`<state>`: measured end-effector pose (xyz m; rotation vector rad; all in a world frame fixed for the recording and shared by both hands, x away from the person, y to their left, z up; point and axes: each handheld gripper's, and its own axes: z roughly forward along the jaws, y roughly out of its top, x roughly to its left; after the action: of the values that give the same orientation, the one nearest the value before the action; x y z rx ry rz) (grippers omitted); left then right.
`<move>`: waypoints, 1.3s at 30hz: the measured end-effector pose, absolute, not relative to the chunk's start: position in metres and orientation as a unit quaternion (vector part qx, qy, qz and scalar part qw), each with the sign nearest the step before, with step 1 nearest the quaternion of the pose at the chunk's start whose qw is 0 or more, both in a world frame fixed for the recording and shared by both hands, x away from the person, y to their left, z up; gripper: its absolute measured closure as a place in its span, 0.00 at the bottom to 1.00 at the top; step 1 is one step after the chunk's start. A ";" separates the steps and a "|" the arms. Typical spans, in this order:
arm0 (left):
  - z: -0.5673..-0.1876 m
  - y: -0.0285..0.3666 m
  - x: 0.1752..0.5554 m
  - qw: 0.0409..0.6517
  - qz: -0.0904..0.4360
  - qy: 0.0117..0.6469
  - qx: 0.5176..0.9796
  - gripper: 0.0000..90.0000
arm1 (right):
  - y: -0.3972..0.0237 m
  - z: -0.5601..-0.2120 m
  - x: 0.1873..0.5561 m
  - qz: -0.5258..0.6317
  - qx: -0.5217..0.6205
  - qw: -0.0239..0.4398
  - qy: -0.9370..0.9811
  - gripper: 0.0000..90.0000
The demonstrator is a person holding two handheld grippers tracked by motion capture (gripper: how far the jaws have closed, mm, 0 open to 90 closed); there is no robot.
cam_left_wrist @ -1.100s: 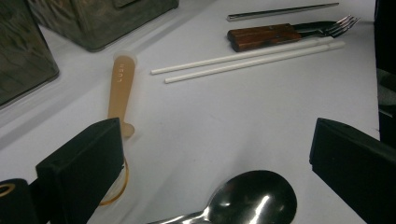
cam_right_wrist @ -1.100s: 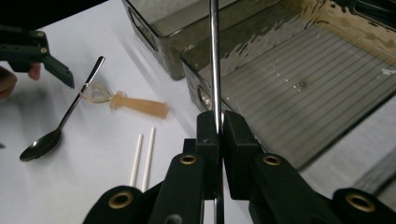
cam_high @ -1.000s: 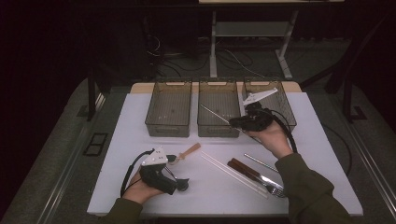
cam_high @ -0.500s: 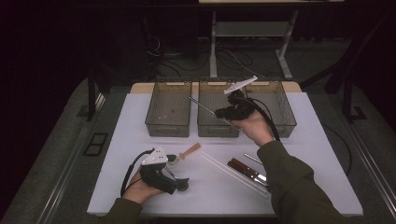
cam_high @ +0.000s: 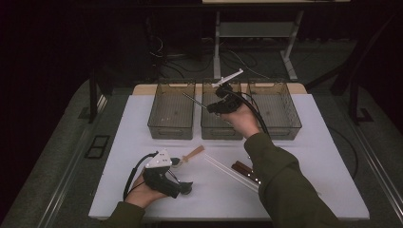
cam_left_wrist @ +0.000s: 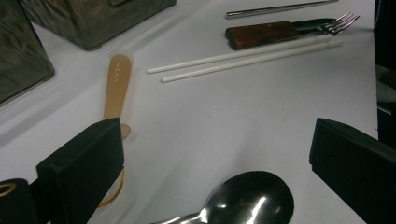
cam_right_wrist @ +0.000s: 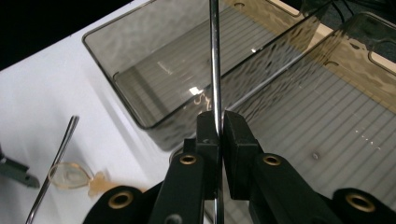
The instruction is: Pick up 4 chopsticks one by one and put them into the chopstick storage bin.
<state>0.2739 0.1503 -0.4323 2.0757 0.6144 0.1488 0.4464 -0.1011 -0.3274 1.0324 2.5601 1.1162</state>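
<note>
My right gripper (cam_high: 210,108) hangs above the middle smoky plastic bin (cam_high: 221,127), shut on a thin metal rod (cam_high: 192,99) whose free end reaches toward the left bin (cam_high: 171,111). In the right gripper view the rod (cam_right_wrist: 215,56) runs straight up from the closed pads of that gripper (cam_right_wrist: 219,126), over the wall between the two bins. My left gripper (cam_high: 183,175) rests low on the white table, open. A metal spoon's bowl (cam_left_wrist: 254,196) lies on the table between its jaws, untouched by either.
A third bin (cam_high: 275,109) stands at the right. On the table lie a wooden-handled spoon (cam_left_wrist: 116,88), two white sticks (cam_left_wrist: 243,58), a wooden-handled fork (cam_left_wrist: 280,32) and another metal rod (cam_left_wrist: 280,8). The table's near edge is close to the left hand.
The right gripper has carried the metal rod leftward, from over the right bin to over the middle bin, rising slightly. The left gripper has stayed put.
</note>
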 end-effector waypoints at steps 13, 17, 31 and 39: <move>-0.431 0.151 0.274 0.468 0.063 0.250 0.845 0.02 | -0.063 -0.325 0.472 0.360 0.362 0.085 0.856 0.95; -0.431 0.152 0.274 0.469 0.062 0.254 0.843 0.02 | -0.044 -0.328 0.483 0.352 0.367 0.086 0.857 0.95; -0.431 0.153 0.275 0.471 0.064 0.253 0.843 0.02 | 0.011 -0.352 0.515 0.317 0.401 0.081 0.856 0.95; -0.432 0.152 0.275 0.471 0.062 0.252 0.843 0.02 | 0.026 -0.363 0.526 0.311 0.429 0.080 0.844 0.95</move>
<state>0.2746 0.1519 -0.4316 2.0657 0.6169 0.1513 0.5263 0.0264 -0.3635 1.2818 2.5246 0.9310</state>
